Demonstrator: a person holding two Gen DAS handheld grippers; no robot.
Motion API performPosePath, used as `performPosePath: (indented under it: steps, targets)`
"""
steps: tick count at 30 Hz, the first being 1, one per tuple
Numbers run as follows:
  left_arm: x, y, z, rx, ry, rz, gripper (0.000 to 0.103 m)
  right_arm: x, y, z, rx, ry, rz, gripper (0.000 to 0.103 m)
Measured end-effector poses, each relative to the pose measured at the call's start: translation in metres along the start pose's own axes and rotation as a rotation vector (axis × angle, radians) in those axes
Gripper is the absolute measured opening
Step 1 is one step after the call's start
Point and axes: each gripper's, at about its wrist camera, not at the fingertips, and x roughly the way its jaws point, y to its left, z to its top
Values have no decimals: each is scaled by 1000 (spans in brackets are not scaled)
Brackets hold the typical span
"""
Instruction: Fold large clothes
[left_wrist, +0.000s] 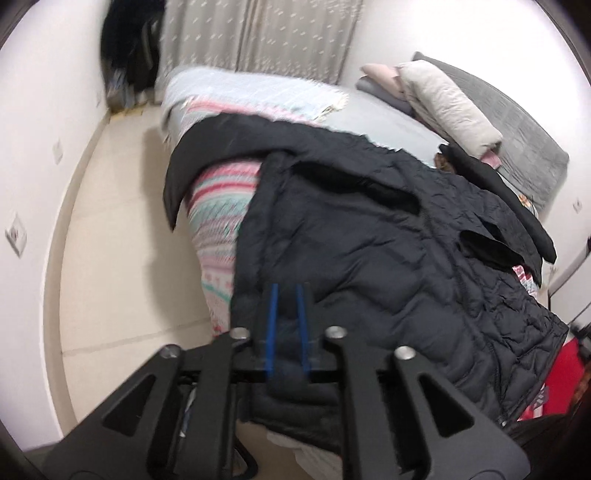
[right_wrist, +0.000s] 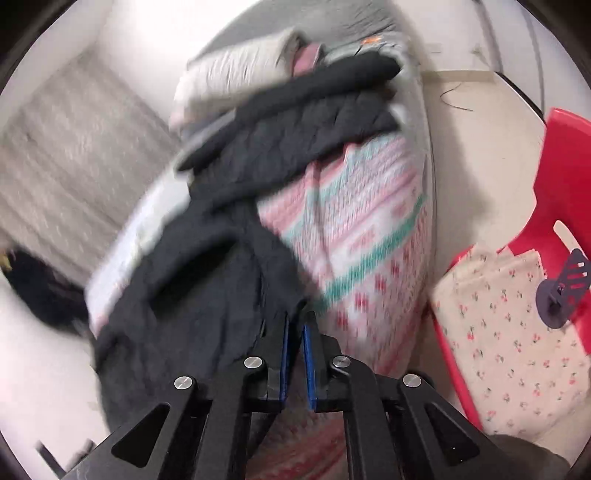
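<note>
A large black quilted jacket (left_wrist: 388, 258) lies spread over the bed, its hem hanging off the near edge. My left gripper (left_wrist: 288, 290) is shut on the jacket's hem, fabric bunched between the blue pads (left_wrist: 273, 325). In the right wrist view the same jacket (right_wrist: 229, 229) is blurred by motion. My right gripper (right_wrist: 295, 317) is shut on another part of the jacket's edge, with dark cloth pinched at the fingertips. One sleeve (left_wrist: 177, 184) hangs off the bed's left side.
The bed (left_wrist: 369, 118) carries a pink and teal patterned blanket (left_wrist: 218, 221) and folded bedding (left_wrist: 443, 103) by the grey headboard. A red plastic chair (right_wrist: 561, 177) with a floral cushion (right_wrist: 509, 332) stands to the right. Tiled floor (left_wrist: 122, 240) and white walls lie left.
</note>
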Motion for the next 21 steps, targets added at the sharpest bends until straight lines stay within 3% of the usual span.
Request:
performPosePath:
  steps: [2,3,4,5,6,7,8,11,14,17,19,21]
  targets:
    - [3,-16,14,18,6,-18,21,-30,-8,20,58,-139,-32,9]
    - [6,-26,21,28,17,-30,22,-41,-13,31,108,-188,-15,21]
    - [10,-35,29,41,27,-37,26,-42,-16,42,151,-204,38,40]
    - [15,-43,35,51,34,-44,29,-38,-18,55,185,-199,98,52]
    - [20,-54,43,65,42,-59,39,-27,-16,71,207,-168,155,64]
    - [25,-62,52,77,46,-73,51,-15,-13,83,212,-136,188,64]
    - [30,-73,64,92,38,-70,54,1,-8,98,208,-106,209,64]
    - [47,-88,79,122,3,-14,57,58,-1,137,187,-15,198,64]
    - [73,-88,75,106,38,5,59,127,-22,161,290,104,217,64]
    - [93,-87,74,91,108,-9,59,175,-38,173,327,135,128,64]
    - [97,-82,76,97,90,27,59,194,-42,185,314,120,71,64]
    - [101,-81,79,113,79,64,59,208,-44,197,329,96,68,64]
